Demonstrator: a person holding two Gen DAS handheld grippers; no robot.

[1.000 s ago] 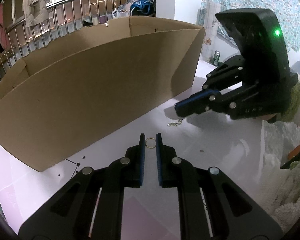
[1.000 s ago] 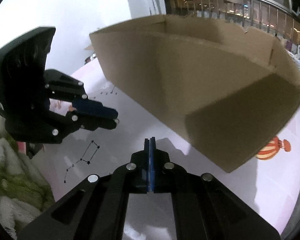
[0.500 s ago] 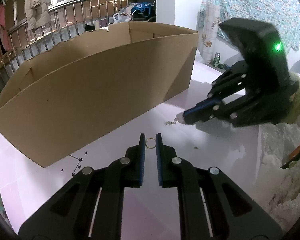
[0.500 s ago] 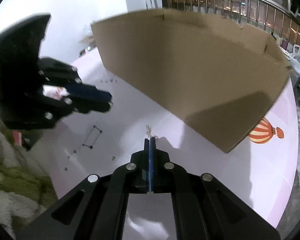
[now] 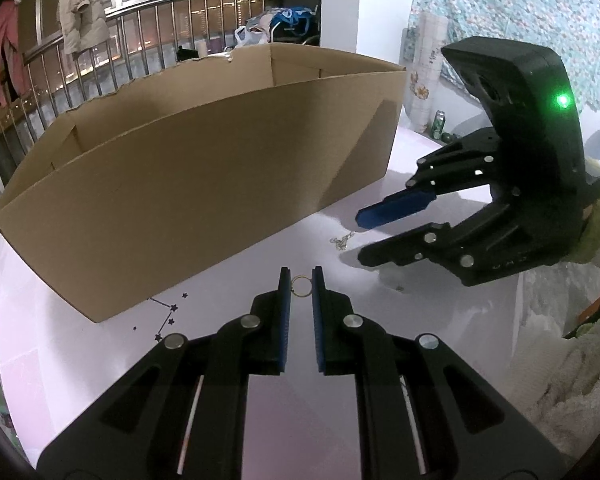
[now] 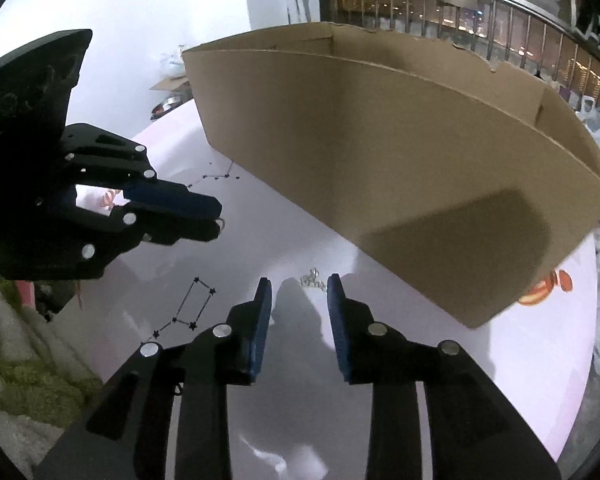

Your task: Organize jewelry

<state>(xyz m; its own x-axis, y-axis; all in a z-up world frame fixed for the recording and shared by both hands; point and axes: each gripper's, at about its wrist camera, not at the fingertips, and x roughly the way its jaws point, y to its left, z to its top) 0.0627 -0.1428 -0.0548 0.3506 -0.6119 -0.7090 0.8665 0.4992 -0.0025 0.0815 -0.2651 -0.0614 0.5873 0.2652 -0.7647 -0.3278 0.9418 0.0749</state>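
Note:
A small gold ring (image 5: pixel 301 285) is pinched between the blue pads of my left gripper (image 5: pixel 301 277), just above the pale table (image 5: pixel 228 280). The right wrist view shows that gripper (image 6: pixel 219 221) at the left, with the ring (image 6: pixel 221 224) at its tips. A short silver chain (image 6: pixel 313 280) lies on the table just ahead of my right gripper (image 6: pixel 299 282). Its jaws are opening and no pad touches the chain. In the left wrist view the chain (image 5: pixel 342 240) lies just left of the right gripper's (image 5: pixel 360 236) tips.
A large open cardboard box (image 5: pixel 204 184) (image 6: pixel 400 160) stands on the table behind both grippers. The tabletop carries a constellation print (image 6: pixel 188 308) and a balloon print (image 6: pixel 544 288). A fluffy green and white sleeve (image 5: pixel 596 224) covers the right hand. A can (image 5: pixel 439 124) stands far back.
My right gripper's jaws have gone from shut to apart, and it has dropped closer to the chain. The left gripper has kept still with the ring in it.

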